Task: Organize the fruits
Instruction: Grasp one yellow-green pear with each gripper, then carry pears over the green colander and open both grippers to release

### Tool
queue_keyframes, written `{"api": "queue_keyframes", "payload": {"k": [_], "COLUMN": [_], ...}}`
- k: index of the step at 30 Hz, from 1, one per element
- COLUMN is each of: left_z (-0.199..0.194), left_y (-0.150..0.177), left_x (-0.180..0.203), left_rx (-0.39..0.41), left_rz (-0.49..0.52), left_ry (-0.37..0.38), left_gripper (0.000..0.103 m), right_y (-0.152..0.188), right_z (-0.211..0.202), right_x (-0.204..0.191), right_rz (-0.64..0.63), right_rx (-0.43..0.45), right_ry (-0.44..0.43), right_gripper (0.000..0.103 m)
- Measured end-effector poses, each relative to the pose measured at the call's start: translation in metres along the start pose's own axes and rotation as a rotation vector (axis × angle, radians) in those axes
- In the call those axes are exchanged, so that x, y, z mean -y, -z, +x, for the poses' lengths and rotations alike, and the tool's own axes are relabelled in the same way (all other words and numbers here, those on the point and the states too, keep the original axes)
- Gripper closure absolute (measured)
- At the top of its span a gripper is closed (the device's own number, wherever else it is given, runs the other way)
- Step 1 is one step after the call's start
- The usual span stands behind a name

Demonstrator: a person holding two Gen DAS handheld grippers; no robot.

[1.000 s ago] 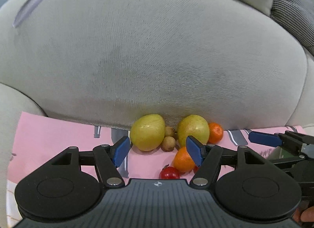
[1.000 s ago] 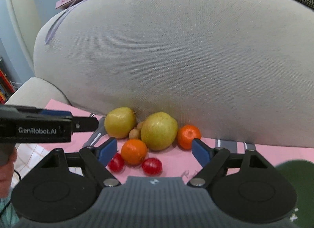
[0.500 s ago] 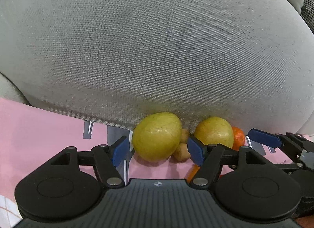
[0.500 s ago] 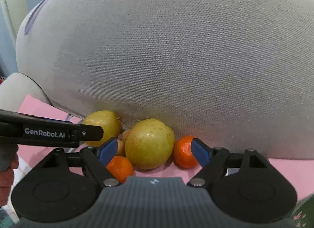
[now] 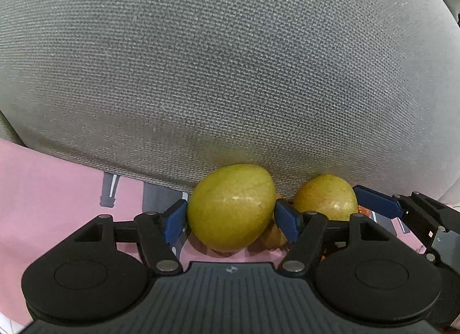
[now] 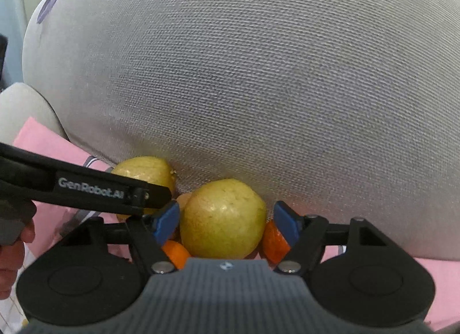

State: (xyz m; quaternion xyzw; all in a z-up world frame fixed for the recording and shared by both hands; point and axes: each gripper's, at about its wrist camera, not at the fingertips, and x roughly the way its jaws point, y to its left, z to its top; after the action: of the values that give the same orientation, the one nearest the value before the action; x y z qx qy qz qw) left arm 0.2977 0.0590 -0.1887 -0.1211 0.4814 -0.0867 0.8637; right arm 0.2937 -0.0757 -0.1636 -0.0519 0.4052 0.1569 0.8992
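Left gripper [image 5: 230, 219] was spread wide around the left pear [image 5: 230, 207], pads barely clear. Right gripper [image 6: 225, 220] was closing around the right pear [image 6: 222, 219], not yet gripped. Pears sat against the cushion [image 5: 230, 75] on pink cloth [image 5: 51, 190].

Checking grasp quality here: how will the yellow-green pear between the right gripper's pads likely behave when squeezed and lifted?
The pear looks smooth and glossy, so it may slip between the closing pads. Its rounded shape would probably roll if nudged. It fills most of the right gripper, so it is likely fairly heavy.

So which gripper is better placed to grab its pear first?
Right, probably: the right gripper is closing with the right pear centred between its jaws; the left gripper straddles the left pear.
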Motion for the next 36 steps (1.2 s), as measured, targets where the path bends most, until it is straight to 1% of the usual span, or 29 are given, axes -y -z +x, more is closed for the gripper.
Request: {"api": "queue_keyframes", "payload": {"k": [1, 2, 5, 10, 12, 15, 17, 22, 26, 27, 30, 34, 36], "left_z": [0.001, 0.002, 0.004, 0.001, -0.003, -0.016, -0.026, -0.058, -0.081, -0.087, -0.107, -0.129, -0.137], "left_y": [0.001, 0.003, 0.006, 0.006, -0.006, -0.008, -0.010, -0.014, -0.012, -0.010, -0.004, 0.006, 0.011], "left_x": [0.000, 0.001, 0.002, 0.004, 0.005, 0.008, 0.010, 0.021, 0.040, 0.046, 0.060, 0.087, 0.098], "left_rx": [0.001, 0.001, 0.005, -0.004, -0.005, 0.013, 0.023, 0.054, 0.061, 0.070, 0.092, 0.109, 0.109], "left_rz": [0.000, 0.002, 0.009, 0.005, 0.005, -0.008, -0.019, -0.007, 0.007, 0.013, 0.030, 0.066, 0.081], "left_ry": [0.002, 0.009, 0.006, -0.002, -0.010, -0.017, -0.021, -0.032, -0.051, -0.048, -0.035, -0.014, -0.001], "left_gripper": [0.025, 0.028, 0.028, 0.028, 0.028, 0.028, 0.028, 0.028, 0.028, 0.028, 0.028, 0.028, 0.028], "right_y": [0.000, 0.000, 0.001, -0.001, -0.003, -0.006, -0.009, -0.016, -0.014, -0.008, -0.007, 0.003, 0.013], "right_z": [0.002, 0.003, 0.006, 0.006, 0.003, -0.006, -0.015, -0.042, -0.072, -0.083, -0.109, -0.148, -0.155], "right_x": [-0.002, -0.004, -0.009, -0.014, -0.014, -0.014, -0.015, -0.012, -0.011, -0.008, -0.012, -0.009, -0.007], "right_rz": [-0.010, -0.024, -0.044, -0.038, -0.038, -0.038, -0.040, -0.030, -0.019, -0.017, -0.015, 0.004, 0.015], "right_rx": [-0.002, -0.006, -0.006, -0.010, -0.010, 0.006, 0.027, 0.060, 0.090, 0.098, 0.118, 0.148, 0.159], "right_ry": [0.003, 0.008, 0.016, 0.019, 0.017, 0.017, 0.015, 0.001, -0.012, -0.014, -0.015, -0.009, -0.002], "right_gripper": [0.033, 0.037, 0.037, 0.038, 0.038, 0.038, 0.038, 0.038, 0.038, 0.038, 0.038, 0.038, 0.038]}}
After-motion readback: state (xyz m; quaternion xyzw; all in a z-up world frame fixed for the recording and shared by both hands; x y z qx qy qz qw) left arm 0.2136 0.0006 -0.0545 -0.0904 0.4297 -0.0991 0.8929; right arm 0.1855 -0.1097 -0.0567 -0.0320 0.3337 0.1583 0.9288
